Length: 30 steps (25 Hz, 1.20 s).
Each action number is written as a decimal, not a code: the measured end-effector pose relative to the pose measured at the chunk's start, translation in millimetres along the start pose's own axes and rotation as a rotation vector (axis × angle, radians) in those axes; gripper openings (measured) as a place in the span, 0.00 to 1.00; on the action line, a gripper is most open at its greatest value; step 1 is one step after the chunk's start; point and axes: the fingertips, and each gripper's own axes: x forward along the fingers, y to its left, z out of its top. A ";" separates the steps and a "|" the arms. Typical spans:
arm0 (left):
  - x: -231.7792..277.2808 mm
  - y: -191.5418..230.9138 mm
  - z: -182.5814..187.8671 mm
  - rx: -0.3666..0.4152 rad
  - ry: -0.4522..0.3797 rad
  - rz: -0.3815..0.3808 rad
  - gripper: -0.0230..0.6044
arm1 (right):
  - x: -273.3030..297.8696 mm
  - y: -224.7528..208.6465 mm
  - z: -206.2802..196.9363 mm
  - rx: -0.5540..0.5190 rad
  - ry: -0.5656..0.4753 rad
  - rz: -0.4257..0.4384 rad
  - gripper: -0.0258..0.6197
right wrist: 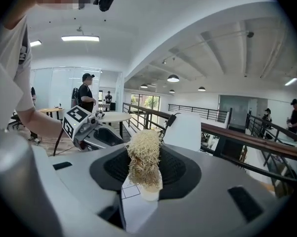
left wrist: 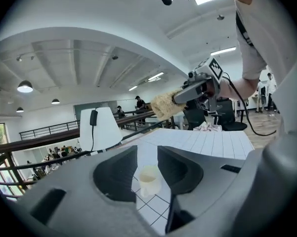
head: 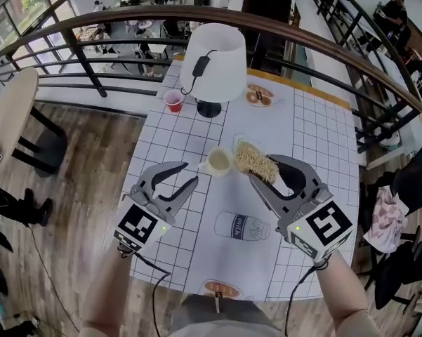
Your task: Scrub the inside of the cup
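Observation:
A cream cup (head: 218,162) stands upright on the white gridded table (head: 316,139). My left gripper (head: 189,175) hovers just left of it, open; in the left gripper view the cup (left wrist: 149,179) shows in the gap ahead of the jaws, untouched. My right gripper (head: 264,175) is shut on a straw-coloured fibrous scrubber (head: 256,161), whose end hangs just right of the cup's rim. In the right gripper view the scrubber (right wrist: 144,157) fills the gap between the jaws, and the cup (right wrist: 150,194) peeks out beneath it.
A white lamp (head: 214,62) stands at the far side, with a red cup (head: 173,101) to its left and a plate (head: 260,95) to its right. A milk bottle (head: 243,226) is pictured on the tablecloth. A railing runs behind; a chair with cloth (head: 386,216) stands right.

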 end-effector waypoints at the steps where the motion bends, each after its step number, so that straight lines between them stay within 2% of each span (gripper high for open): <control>1: 8.3 0.7 -10.7 0.008 0.017 -0.016 0.23 | 9.5 -4.9 -5.3 -0.001 0.012 0.004 0.26; 5: 42.6 2.0 -60.9 -0.039 0.082 -0.063 0.24 | 43.1 -20.1 -30.0 0.000 0.057 0.021 0.26; 9: 68.1 2.5 -116.3 0.004 0.193 -0.052 0.24 | 69.1 -24.5 -59.5 -0.013 0.109 0.054 0.26; 13: 95.2 9.4 -145.1 -0.041 0.197 -0.074 0.24 | 88.5 -31.1 -91.2 -0.019 0.156 0.070 0.26; 17: 111.3 12.1 -172.2 -0.086 0.262 -0.035 0.24 | 97.3 -36.5 -117.4 0.012 0.184 0.067 0.26; 21: 119.7 6.5 -184.2 -0.096 0.275 -0.022 0.22 | 104.7 -36.8 -138.0 0.022 0.215 0.088 0.26; 22: 120.4 7.5 -184.8 -0.082 0.270 -0.016 0.16 | 106.6 -36.9 -142.4 0.023 0.226 0.094 0.26; 24: 120.7 8.8 -185.8 -0.041 0.266 -0.014 0.13 | 111.3 -37.4 -149.8 0.014 0.258 0.107 0.26; 30: 120.8 8.0 -186.9 -0.040 0.256 -0.011 0.12 | 135.4 -33.4 -167.8 -0.146 0.455 0.219 0.26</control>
